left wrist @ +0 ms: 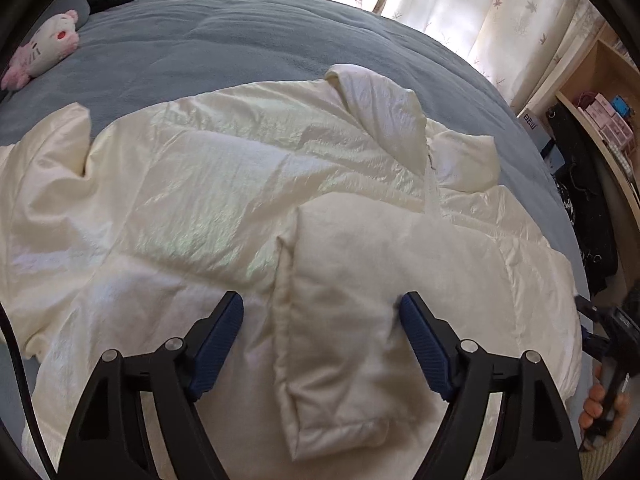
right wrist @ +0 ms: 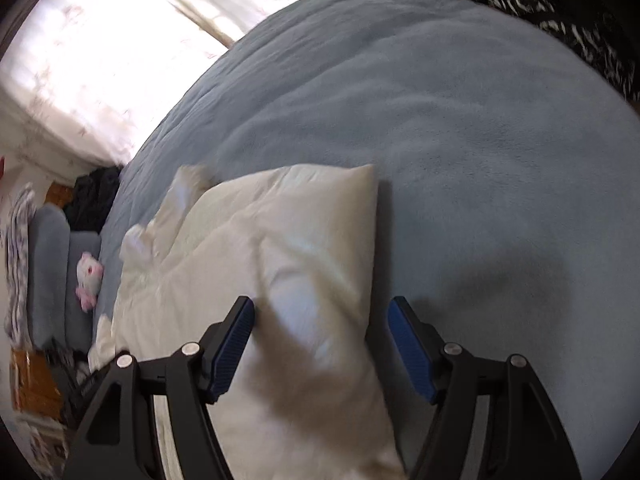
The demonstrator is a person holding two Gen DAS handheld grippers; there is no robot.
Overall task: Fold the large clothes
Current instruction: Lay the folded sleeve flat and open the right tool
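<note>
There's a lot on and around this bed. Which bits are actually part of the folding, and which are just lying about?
Part of the job:
- white puffer jacket, spread on the bed
- its sleeve, folded across the body
- left tongs, open
- right tongs, open

Just lying about:
- pink-and-white plush toy
- blue bed cover
- curtains
- shelf of boxes

A home bedroom. A blue-grey bedspread point(left wrist: 240, 36) carries a plush toy point(left wrist: 44, 52) (pink-eared). Patterned curtains point(left wrist: 492, 4) hang behind.

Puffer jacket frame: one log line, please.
cream puffer jacket flat on blue-grey bed | sleeve folded across front | left gripper open over sleeve | right gripper open at jacket edge
</note>
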